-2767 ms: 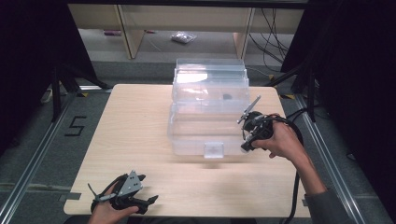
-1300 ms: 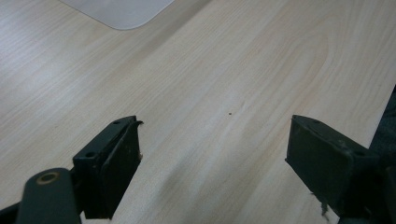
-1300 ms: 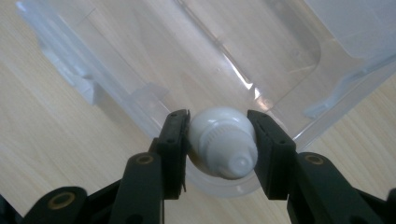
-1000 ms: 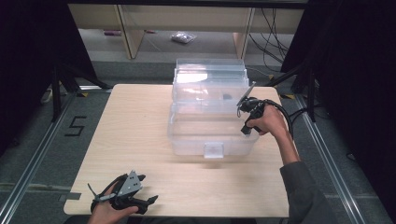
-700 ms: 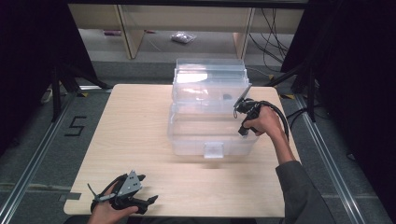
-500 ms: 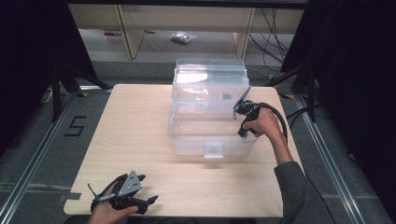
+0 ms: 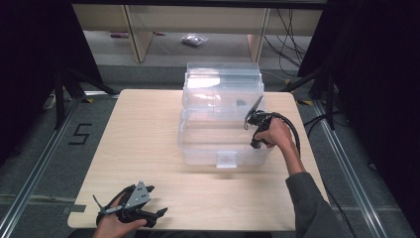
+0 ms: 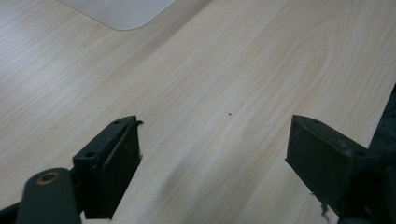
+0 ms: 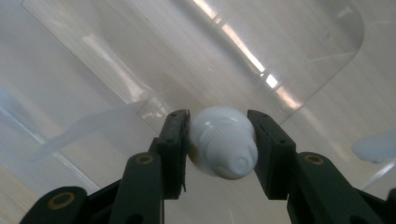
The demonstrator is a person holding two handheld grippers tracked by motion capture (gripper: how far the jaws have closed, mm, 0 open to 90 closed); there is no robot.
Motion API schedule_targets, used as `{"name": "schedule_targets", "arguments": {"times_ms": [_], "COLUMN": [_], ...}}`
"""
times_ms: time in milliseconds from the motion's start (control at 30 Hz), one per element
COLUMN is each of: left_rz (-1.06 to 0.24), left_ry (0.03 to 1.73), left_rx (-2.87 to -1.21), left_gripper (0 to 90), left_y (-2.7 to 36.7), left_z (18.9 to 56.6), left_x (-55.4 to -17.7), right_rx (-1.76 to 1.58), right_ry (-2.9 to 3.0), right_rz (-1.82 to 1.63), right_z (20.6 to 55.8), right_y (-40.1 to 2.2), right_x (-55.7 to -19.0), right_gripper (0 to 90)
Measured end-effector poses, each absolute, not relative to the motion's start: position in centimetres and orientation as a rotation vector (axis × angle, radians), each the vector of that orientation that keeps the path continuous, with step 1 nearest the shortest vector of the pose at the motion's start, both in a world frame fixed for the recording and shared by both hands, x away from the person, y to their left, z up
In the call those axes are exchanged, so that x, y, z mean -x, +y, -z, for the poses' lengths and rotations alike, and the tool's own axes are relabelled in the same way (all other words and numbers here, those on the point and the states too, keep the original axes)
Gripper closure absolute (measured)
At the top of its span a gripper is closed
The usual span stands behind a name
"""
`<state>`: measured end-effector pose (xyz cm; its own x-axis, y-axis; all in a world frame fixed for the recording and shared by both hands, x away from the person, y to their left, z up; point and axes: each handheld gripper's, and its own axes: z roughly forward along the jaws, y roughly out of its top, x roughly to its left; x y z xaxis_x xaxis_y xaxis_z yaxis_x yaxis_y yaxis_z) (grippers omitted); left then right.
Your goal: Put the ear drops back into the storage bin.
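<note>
Wooden tabletop [image 7: 148, 129] holds a clear box [image 7: 223, 119]. Right gripper [image 9: 219, 140] fingers squeeze a white bottle [image 9: 223, 142] over it, not dropped yet; left gripper [image 8: 215, 158] fingers are apart, empty.

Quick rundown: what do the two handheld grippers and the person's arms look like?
Both grippers are black with two blocky jaws. The left gripper carries a grey three-cornered plate on top. The right gripper trails a black cable looping past the wrist. The right arm wears a grey sleeve.

Pale wood-grain table [image 7: 148, 129], matt and smooth. Clear glossy plastic box [image 7: 223, 124], streaked with reflections. White plastic bottle [image 9: 223, 142], smooth, ridged cap. Matt black plastic right gripper [image 9: 219, 140].
</note>
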<state>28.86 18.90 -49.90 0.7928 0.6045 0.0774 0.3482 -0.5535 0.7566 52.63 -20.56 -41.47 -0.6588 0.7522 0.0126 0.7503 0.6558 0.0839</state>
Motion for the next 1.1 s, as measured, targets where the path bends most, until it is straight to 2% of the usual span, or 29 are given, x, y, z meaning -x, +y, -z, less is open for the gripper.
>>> {"name": "schedule_targets", "arguments": {"times_ms": [67, 1100], "left_rz": [-0.43, -0.425], "left_ry": [0.703, 0.7], "left_rx": [-2.203, -2.208], "left_gripper": [17.1, 17.1], "left_y": [18.9, 18.9], "left_z": [49.9, 49.9], "left_x": [-28.8, -28.8], "right_rx": [-1.21, -1.264], "right_ry": [2.852, 2.872], "right_rz": [-0.146, -0.149], "right_z": [41.9, 43.4], "right_y": [-20.9, -20.6], "right_x": [-52.9, -53.3], "right_gripper": [60.2, 59.6]}}
